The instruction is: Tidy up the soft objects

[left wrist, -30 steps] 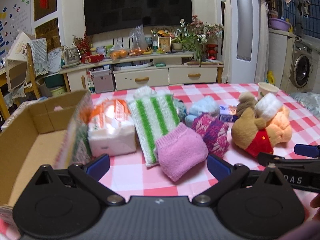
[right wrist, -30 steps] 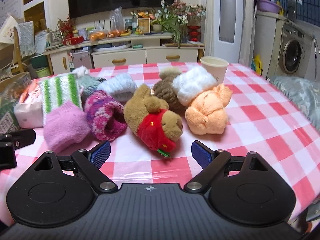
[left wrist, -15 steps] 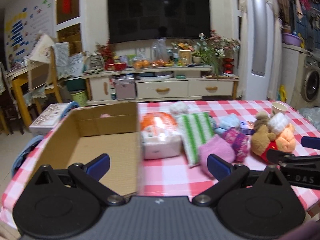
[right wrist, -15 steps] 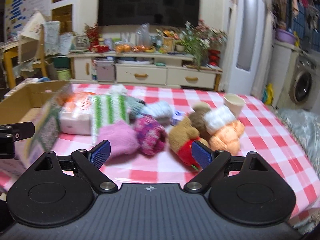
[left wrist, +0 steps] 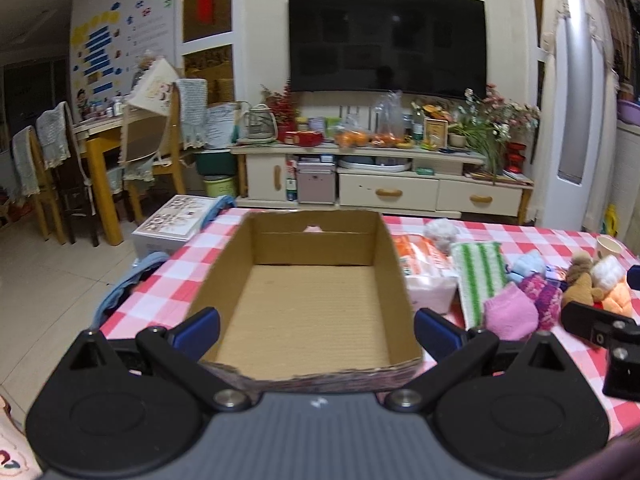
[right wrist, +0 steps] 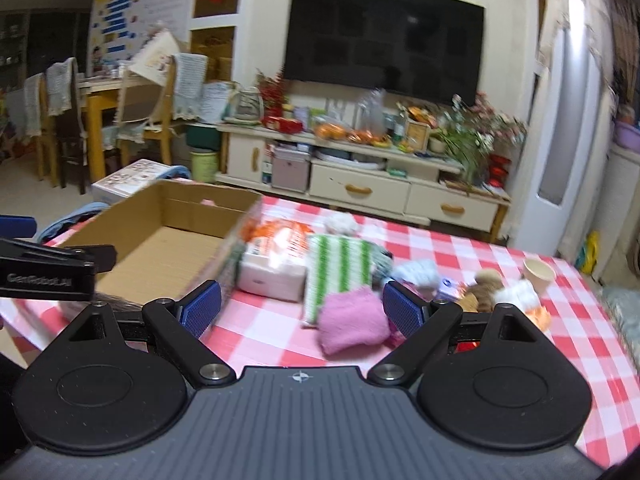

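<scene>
An empty cardboard box [left wrist: 316, 300] stands on the checked table, seen also in the right wrist view [right wrist: 168, 240]. To its right lie a tissue pack [left wrist: 424, 276], a green striped cloth [left wrist: 480, 276], a pink knitted piece [left wrist: 508, 316], a purple sock [left wrist: 544, 300] and plush toys [left wrist: 592, 284]. My left gripper [left wrist: 316, 330] is open and empty at the box's near edge. My right gripper [right wrist: 300, 312] is open and empty, held back from the pink knitted piece [right wrist: 352, 320] and striped cloth [right wrist: 340, 268].
A paper cup [right wrist: 538, 272] stands at the table's far right. A white printed box [left wrist: 176, 224] and blue cloth [left wrist: 128, 288] sit off the table's left edge. A TV cabinet [left wrist: 380, 184] and chairs [left wrist: 140, 160] stand beyond.
Both grippers have pulled back and swung left. The box now fills the left wrist view and the soft objects lie farther off to the right. Nothing was grasped.
</scene>
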`<state>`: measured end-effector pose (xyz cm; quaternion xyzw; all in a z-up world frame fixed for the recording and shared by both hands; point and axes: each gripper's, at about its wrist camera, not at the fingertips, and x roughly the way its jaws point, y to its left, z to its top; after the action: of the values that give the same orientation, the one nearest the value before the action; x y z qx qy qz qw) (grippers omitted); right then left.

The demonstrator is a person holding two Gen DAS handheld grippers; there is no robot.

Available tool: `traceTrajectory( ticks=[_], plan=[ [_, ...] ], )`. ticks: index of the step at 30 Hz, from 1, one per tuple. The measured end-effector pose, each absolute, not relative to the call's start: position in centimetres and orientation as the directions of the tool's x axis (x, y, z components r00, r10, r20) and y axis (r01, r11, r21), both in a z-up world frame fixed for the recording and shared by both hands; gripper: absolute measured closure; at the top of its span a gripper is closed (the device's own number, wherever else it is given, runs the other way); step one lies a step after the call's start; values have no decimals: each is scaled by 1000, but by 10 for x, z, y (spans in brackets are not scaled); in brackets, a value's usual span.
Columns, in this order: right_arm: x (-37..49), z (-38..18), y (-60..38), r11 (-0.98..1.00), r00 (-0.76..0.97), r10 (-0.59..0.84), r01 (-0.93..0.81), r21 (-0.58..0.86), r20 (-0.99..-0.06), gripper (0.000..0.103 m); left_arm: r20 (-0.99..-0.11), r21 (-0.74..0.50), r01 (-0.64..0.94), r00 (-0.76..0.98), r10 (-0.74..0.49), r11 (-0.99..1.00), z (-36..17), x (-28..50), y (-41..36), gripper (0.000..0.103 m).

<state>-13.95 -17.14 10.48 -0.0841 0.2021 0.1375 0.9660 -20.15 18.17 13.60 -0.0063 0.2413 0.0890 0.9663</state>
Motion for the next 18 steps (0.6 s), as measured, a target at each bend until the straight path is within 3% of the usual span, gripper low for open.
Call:
traceTrajectory(
  ticks=[18],
  plan=[
    [-153, 104, -167, 938, 879, 296, -341, -58, -375, 0, -444, 39, -217, 871, 212, 975, 137, -214, 191, 1]
  ],
)
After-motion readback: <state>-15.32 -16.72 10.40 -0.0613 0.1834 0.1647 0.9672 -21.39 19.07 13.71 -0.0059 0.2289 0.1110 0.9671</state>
